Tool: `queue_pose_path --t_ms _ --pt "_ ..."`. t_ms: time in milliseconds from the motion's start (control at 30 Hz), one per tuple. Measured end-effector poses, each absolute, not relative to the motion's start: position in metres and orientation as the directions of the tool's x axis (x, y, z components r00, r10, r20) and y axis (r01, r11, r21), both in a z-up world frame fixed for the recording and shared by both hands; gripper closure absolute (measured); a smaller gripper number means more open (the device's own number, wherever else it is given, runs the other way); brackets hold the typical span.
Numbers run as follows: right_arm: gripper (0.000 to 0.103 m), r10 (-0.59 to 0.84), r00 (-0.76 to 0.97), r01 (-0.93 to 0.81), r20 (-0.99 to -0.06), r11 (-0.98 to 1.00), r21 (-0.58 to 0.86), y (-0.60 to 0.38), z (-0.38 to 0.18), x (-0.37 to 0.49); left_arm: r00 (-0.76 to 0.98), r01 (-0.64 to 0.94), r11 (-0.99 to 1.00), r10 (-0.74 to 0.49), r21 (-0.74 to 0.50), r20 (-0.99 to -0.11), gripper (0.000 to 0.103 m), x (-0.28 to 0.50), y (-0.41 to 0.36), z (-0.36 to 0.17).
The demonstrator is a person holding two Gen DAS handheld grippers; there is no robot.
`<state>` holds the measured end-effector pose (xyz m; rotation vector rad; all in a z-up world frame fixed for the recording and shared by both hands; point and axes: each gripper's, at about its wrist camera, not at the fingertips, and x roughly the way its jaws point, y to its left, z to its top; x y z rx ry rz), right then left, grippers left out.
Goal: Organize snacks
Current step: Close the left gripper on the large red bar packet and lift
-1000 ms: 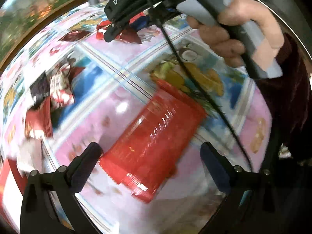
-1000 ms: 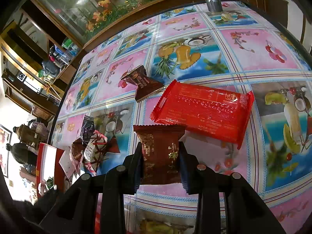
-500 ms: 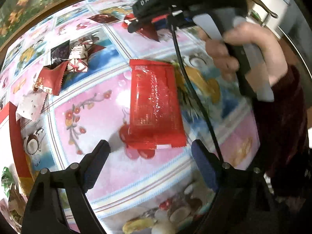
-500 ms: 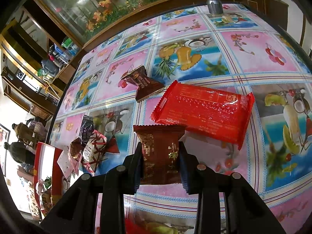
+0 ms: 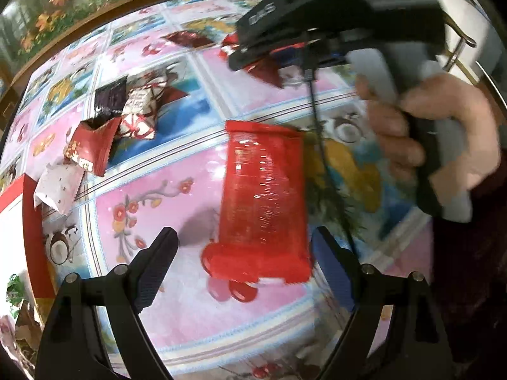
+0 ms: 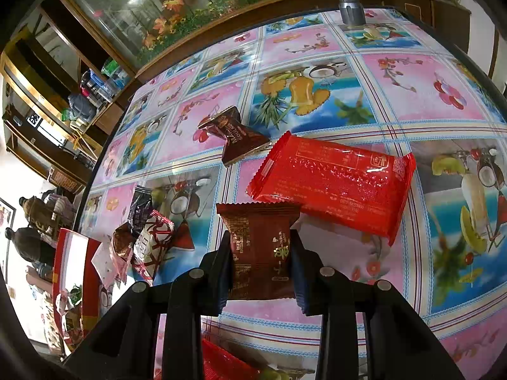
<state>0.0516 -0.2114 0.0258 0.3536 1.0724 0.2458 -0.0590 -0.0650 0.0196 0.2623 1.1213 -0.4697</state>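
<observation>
A large red snack pack (image 5: 263, 202) lies flat on the patterned tablecloth; it also shows in the right wrist view (image 6: 332, 183). My left gripper (image 5: 244, 256) is open, its fingers on either side of the pack's near end, just above it. My right gripper (image 6: 259, 259) is shut on a brown snack packet (image 6: 259, 253) and holds it above the table; it shows in the left wrist view (image 5: 253, 53) at the top. Another brown packet (image 6: 234, 139) lies beyond the red pack.
A heap of small wrapped snacks (image 5: 126, 117) lies left of the red pack, also seen in the right wrist view (image 6: 142, 237). A red and white box (image 5: 19, 221) stands at the table's left edge. A metal pole (image 6: 348, 0) rises at the far edge.
The left gripper has swung round and lined up with the red pack, coming closer to its near end. The right gripper has held still with the brown packet.
</observation>
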Motion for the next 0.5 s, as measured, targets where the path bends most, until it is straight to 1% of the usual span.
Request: queue_pose_path --t_ms 200,267,333,367,433,500 --pt "0.068 0.359 0.46 -0.026 -0.812 0.919 0.392 -0.21 0.026 0.051 0.388 0.465 0.885 -0.206 -0.001 -0.898 0.016 -0.044 -0.067 0.015" --pt "0.068 0.359 0.46 -0.026 -0.812 0.92 0.392 -0.209 0.026 0.051 0.397 0.471 0.882 -0.211 0.0 -0.893 0.018 -0.044 -0.069 0.015" --pt "0.068 0.358 0.461 -0.027 -0.812 0.92 0.39 -0.21 0.026 0.051 0.405 0.494 0.87 -0.228 0.002 -0.885 0.03 -0.043 -0.073 0.015" --pt "0.068 0.356 0.461 -0.028 -0.813 0.922 0.387 -0.21 0.026 0.051 0.406 0.504 0.864 -0.235 0.001 -0.883 0.034 -0.046 -0.075 0.017" --pt "0.068 0.353 0.462 -0.029 -0.813 0.923 0.384 -0.209 0.026 0.051 0.409 0.519 0.855 -0.247 0.001 -0.878 0.048 -0.054 -0.076 0.022" --pt "0.068 0.349 0.463 -0.032 -0.814 0.925 0.379 -0.209 0.026 0.05 0.413 0.519 0.855 -0.25 0.001 -0.876 0.052 -0.054 -0.076 0.022"
